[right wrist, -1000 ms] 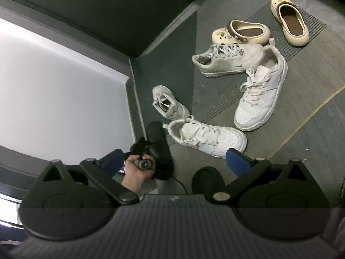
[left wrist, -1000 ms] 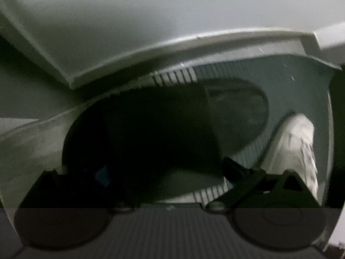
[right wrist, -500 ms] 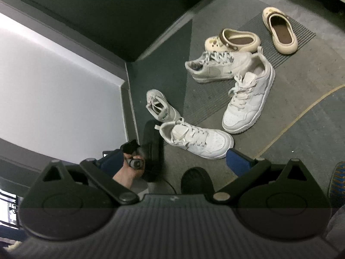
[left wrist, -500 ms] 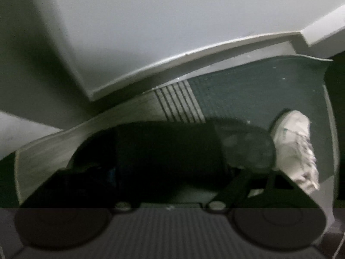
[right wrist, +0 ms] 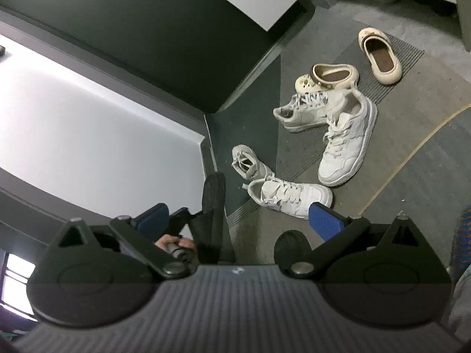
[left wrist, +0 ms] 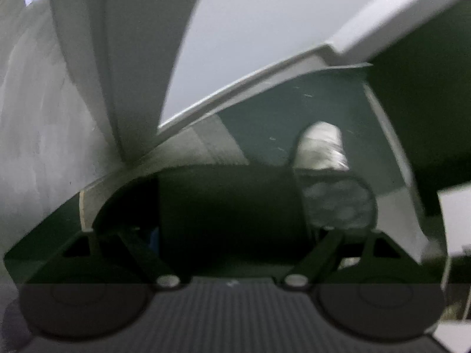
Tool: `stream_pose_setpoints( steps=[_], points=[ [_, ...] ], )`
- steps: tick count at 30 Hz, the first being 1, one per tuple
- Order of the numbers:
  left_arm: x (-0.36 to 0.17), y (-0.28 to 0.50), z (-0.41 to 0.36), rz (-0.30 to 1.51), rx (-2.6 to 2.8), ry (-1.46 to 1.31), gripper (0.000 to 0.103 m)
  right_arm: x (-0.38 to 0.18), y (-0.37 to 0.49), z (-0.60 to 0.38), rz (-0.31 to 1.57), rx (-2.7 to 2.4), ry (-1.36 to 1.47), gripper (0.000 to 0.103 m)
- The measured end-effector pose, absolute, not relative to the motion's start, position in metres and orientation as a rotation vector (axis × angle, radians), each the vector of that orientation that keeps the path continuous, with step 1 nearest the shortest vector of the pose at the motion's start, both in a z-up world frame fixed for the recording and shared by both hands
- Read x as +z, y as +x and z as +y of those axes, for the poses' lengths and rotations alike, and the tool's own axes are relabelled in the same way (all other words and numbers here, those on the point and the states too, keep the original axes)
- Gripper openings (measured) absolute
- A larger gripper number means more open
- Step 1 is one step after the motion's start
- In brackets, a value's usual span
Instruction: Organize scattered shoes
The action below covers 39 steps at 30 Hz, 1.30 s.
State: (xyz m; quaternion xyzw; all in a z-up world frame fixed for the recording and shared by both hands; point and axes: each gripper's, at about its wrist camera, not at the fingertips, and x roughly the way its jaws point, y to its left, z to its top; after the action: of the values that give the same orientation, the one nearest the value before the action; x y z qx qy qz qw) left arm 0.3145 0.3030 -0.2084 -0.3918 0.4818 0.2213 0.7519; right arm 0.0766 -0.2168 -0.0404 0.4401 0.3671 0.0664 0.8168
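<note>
My left gripper is clamped on a black slipper — firm contact. My right gripper stands wide apart, holding nothing.

Grey carpet floor with a ribbed mat meets a white wall and dark panel.

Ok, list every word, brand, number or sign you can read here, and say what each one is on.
No text can be read in either view.
Grey sneaker: a swoosh-shaped mark on its side, no letters.
Clog: small charms on the toe, too small to read.
Right gripper body: a tiny pale mark at its centre, too small to read.
Black slipper in the left gripper: dark and blurred, nothing legible.
</note>
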Motion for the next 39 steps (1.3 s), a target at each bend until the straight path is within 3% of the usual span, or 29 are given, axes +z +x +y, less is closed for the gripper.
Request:
stream_pose_setpoints(
  steps=[8, 12, 24, 39],
  points=[
    [-0.123, 0.304, 0.221, 1.047, 0.304, -0.647, 0.085, -0.036, 0.050, -0.256, 0.705, 0.083, 0.982, 0.103],
    [-0.124, 0.298, 0.165, 1.053, 0.233, -0.559, 0.085, -0.033, 0.044, -0.264, 0.676, 0.093, 0.990, 0.103],
    [-0.256, 0.253, -0.014, 1.186, 0.081, -0.238, 0.085, -0.033, 0.020, -0.291, 0.643, 0.082, 1.010, 0.103],
    [-0.405, 0.198, -0.082, 1.226, 0.006, -0.041, 0.085, -0.047, 0.032, -0.303, 0.721, 0.017, 0.930, 0.103]
  ],
)
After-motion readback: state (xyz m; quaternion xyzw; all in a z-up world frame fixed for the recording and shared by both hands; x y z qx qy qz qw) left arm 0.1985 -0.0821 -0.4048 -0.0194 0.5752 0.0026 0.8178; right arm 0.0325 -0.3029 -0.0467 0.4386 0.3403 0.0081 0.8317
